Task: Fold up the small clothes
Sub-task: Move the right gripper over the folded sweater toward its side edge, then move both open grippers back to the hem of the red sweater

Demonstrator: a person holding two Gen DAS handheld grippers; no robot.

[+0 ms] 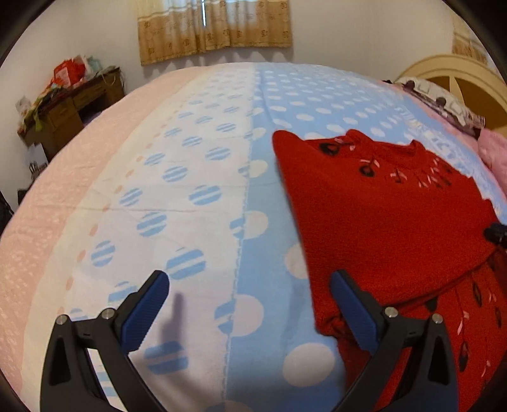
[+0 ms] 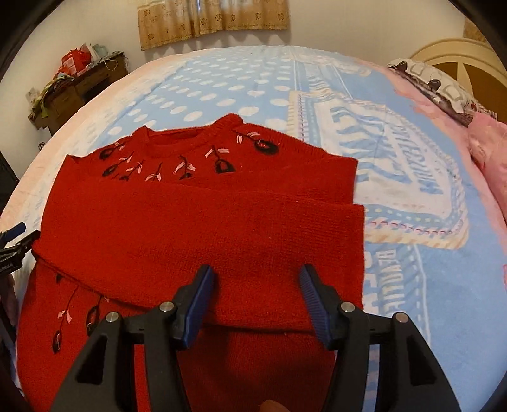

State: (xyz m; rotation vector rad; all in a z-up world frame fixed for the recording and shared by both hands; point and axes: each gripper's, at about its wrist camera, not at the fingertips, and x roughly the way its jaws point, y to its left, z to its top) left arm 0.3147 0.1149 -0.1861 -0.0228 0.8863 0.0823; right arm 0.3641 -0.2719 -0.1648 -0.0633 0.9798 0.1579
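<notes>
A small red knit sweater (image 2: 202, 228) with black and pink embroidery lies flat on the bed, its sleeves folded across the chest. It also shows at the right of the left wrist view (image 1: 380, 222). My right gripper (image 2: 256, 285) is open and empty, hovering over the folded sleeve near the sweater's middle. My left gripper (image 1: 250, 294) is open and empty above the blanket (image 1: 196, 196), just left of the sweater's left edge; its right finger (image 1: 355, 307) overlaps that edge. The left gripper also shows at the far left of the right wrist view (image 2: 12, 241).
The bed is covered by a blue and white polka-dot blanket (image 2: 412, 177) over a pink sheet (image 1: 47, 206). A patterned pillow (image 2: 443, 92) and a headboard (image 2: 459, 60) are at the right. A cluttered wooden desk (image 1: 69, 101) stands by the far left wall, under curtains (image 1: 215, 28).
</notes>
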